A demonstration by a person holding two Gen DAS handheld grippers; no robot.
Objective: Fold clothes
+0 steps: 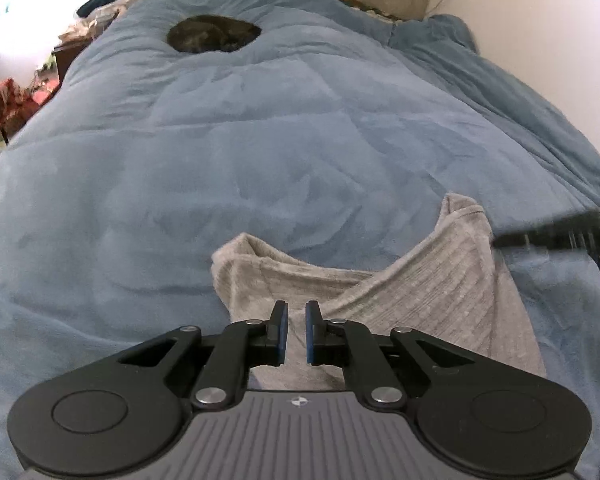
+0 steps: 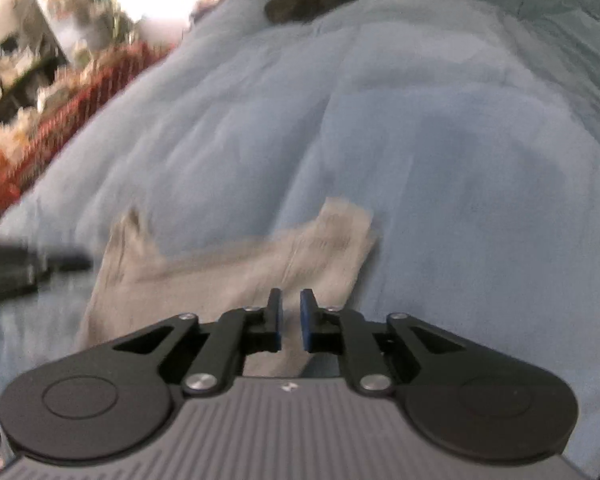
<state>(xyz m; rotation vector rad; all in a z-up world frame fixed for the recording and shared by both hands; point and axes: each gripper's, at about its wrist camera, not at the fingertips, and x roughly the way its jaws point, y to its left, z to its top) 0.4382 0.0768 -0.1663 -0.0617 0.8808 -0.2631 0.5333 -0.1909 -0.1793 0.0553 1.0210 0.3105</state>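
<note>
A grey ribbed garment lies on the blue blanket, its two far corners turned upward. My left gripper hovers over the garment's near part. Its jaws are shut to a slim gap and no cloth is pinched between them. In the blurred right wrist view the same garment lies below my right gripper, which is also shut to a narrow gap and holds nothing. The right gripper shows as a dark blur at the garment's right edge. The left gripper appears beside the garment's left edge.
A dark curled shape, seemingly a cat, rests at the far end of the bed. A pillow in blue sits at the far right by the white wall. Cluttered furniture and red patterned fabric stand off the bed's left side.
</note>
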